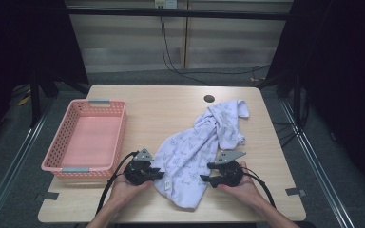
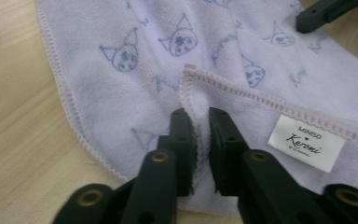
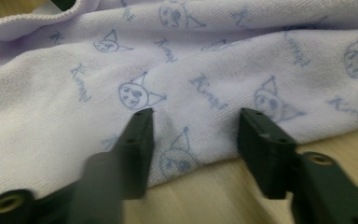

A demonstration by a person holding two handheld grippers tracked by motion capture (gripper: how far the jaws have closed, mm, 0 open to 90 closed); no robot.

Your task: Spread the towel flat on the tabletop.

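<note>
Towel (image 1: 197,147) — pale lilac, printed with small cat-like faces — lies rumpled across the middle of the wooden surface (image 1: 171,107), trailing from near the far right edge toward the person's side. The left tongs (image 2: 202,122) pinch a fold of its stitched hem near a white label (image 2: 306,143), while the right tongs (image 3: 195,122) stand wide over the cloth at its other side. A pink basket (image 1: 86,137) sits to the left — apart from the towel.
</note>
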